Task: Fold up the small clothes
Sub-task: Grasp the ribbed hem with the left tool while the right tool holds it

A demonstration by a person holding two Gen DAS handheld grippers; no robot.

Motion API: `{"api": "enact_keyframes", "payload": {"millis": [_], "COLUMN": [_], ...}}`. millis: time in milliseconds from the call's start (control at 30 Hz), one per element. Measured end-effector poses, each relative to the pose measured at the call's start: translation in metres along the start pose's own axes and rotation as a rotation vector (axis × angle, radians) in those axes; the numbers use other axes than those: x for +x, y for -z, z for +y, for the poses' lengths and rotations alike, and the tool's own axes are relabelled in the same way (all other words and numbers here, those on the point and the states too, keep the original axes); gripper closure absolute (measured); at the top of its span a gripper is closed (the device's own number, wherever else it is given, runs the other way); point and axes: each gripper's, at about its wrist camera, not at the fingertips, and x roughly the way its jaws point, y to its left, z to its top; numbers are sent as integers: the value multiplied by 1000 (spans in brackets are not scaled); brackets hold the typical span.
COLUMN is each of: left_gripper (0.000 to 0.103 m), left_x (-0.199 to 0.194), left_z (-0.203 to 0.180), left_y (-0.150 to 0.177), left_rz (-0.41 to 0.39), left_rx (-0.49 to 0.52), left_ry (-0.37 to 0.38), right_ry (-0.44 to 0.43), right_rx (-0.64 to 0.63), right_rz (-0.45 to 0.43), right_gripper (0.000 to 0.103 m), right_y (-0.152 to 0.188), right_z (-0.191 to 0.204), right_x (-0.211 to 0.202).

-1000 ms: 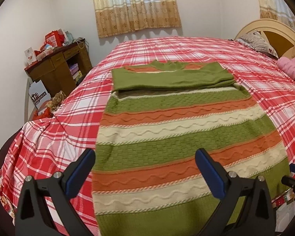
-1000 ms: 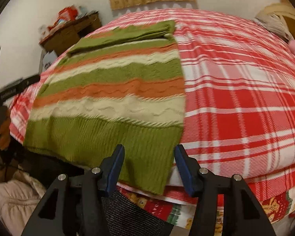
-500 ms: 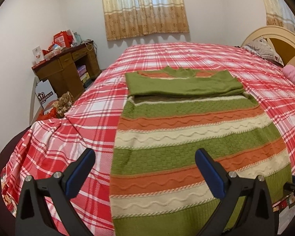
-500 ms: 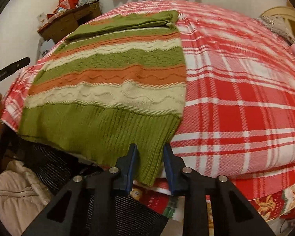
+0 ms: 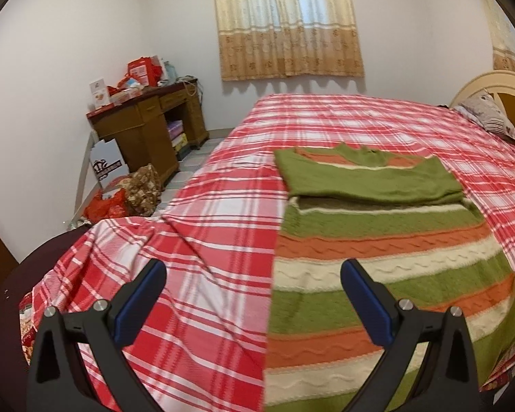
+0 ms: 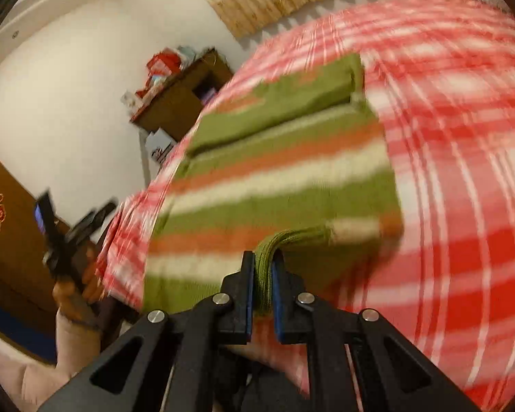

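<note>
A striped green, orange and cream knit sweater [image 5: 377,271] lies flat on a red plaid bed [image 5: 216,240], its sleeves folded across the top. My left gripper [image 5: 254,302] is open and empty, held above the sweater's left edge near the hem. My right gripper [image 6: 262,274] is shut on the sweater's green ribbed hem [image 6: 274,243] at the right corner and lifts it off the bed; this view is blurred. The left gripper also shows at the left of the right wrist view [image 6: 68,237].
A wooden desk [image 5: 147,127] with red boxes stands by the far-left wall. Bags [image 5: 127,192] lie on the floor beside the bed. A headboard and pillow [image 5: 487,113] are at the far right. A curtained window [image 5: 288,20] is behind.
My right gripper has closed on the hem corner and raised it, tilting left. My left gripper has moved left, so the sweater's left edge is now between its fingers.
</note>
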Motion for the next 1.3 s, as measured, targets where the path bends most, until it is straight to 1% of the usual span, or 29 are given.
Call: {"api": "enact_keyframes", "payload": {"millis": [100, 167, 267, 333, 433, 500, 600, 633, 667, 733, 767, 800, 867, 900, 933, 967, 1000, 1033, 1100, 1167, 1200, 1233, 1300], "left_gripper": [0, 0, 0, 0, 0, 0, 0, 0, 0, 0, 0, 2, 22, 41, 55, 61, 74, 82, 85, 90, 93, 93, 93], "left_x": [2, 5, 6, 8, 9, 6, 3, 2, 4, 14, 22, 30, 41, 45, 48, 50, 52, 53, 52, 54, 55, 58, 63], "left_z": [14, 20, 25, 28, 30, 31, 25, 20, 14, 1, -5, -9, -14, -18, -22, -25, -28, -31, -31, -27, -26, -24, -20], "left_y": [0, 1, 5, 10, 20, 29, 43, 46, 49, 54, 55, 56, 57, 58, 61, 63, 66, 70, 71, 68, 66, 64, 62], "left_rz": [-2, 2, 6, 24, 50, 64, 86, 88, 92, 114, 138, 160, 198, 224, 244, 256, 270, 279, 269, 276, 280, 284, 298], "left_rx": [-9, -3, 36, 66, 113, 140, 185, 196, 207, 215, 209, 195, 160, 149, 150, 158, 173, 185, 171, 122, 102, 84, 46], "left_ry": [4, 21, 58, 92, 165, 246, 393, 413, 427, 401, 389, 395, 425, 453, 471, 475, 464, 455, 461, 465, 462, 458, 465], "right_ry": [31, 90, 159, 203, 235, 236, 250, 255, 261, 268, 271, 272, 270, 270, 271, 272, 273, 273, 256, 213, 181, 147, 115], "right_rx": [32, 39, 71, 82, 106, 106, 89, 80, 70, 59, 56, 57, 61, 62, 61, 58, 51, 46, 55, 87, 105, 118, 120], "right_rz": [-51, -73, -82, -76, -54, -66, -60, -57, -53, -50, -49, -49, -51, -52, -53, -52, -51, -50, -47, -56, -73, -106, -167], "right_gripper": [95, 95, 95, 95, 95, 95, 95, 95, 95, 95, 95, 95, 95, 95, 95, 94, 94, 94, 92, 89, 89, 88, 77], "right_y": [-30, -46, -58, -58, -54, -55, -57, -56, -55, -56, -56, -57, -56, -56, -56, -56, -56, -56, -57, -58, -59, -61, -63], "right_z": [-12, -20, -36, -46, -57, -58, -55, -54, -52, -50, -50, -51, -51, -51, -51, -50, -50, -50, -49, -50, -50, -50, -49], "right_x": [14, 29, 45, 59, 77, 80, 81, 81, 81, 81, 82, 82, 82, 83, 83, 83, 83, 83, 81, 74, 68, 57, 37]}}
